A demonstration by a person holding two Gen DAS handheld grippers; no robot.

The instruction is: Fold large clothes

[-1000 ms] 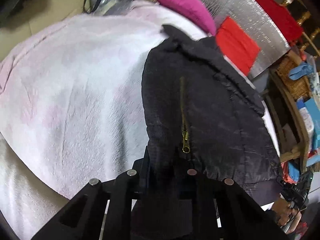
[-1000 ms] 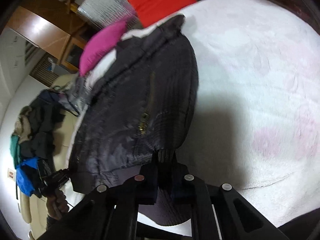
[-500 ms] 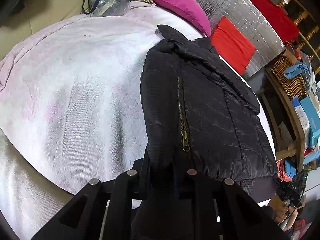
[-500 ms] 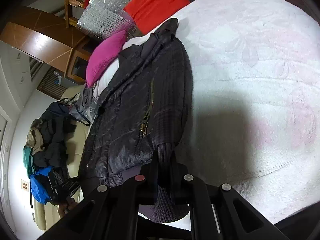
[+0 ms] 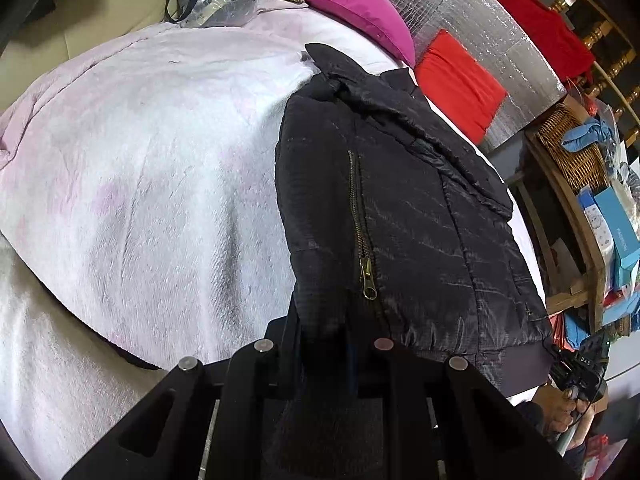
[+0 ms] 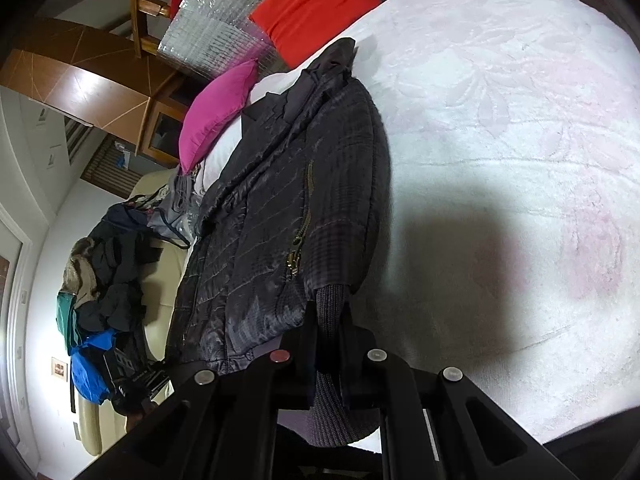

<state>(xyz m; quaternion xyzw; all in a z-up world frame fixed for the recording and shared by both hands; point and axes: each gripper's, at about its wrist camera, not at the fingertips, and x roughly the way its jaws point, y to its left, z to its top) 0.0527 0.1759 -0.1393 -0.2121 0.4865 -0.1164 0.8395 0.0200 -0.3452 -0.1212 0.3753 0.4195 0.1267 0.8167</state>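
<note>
Here, the left tongs (image 5: 324, 336) are sitting clamped on the near end of a black quilted padded jacket (image 5: 400, 208), the dark cloth bunching up between the two black fingers, and the right tongs (image 6: 328, 344) are pinching the ribbed knit cuff (image 6: 330, 308) of that same jacket, pressed together on it. The jacket is lying lengthwise on the bed, its brass zip (image 5: 362, 236) running away from the left tongs and its collar pointing toward the far pillows. Under it, a pale pink-and-white fleecy blanket (image 5: 140, 180) is covering the bed, spreading wide and bare on one side of the jacket. Beyond the collar a magenta pillow (image 5: 352, 4) and a red pillow (image 5: 460, 80) are leaning against a silver foil-quilted sheet (image 5: 472, 8). Off past the bed's edge, a heap of dark and blue clothes (image 6: 100, 280) is resting on a cream sofa, and a wicker basket (image 5: 572, 152) is sitting on a wooden shelf unit.
</note>
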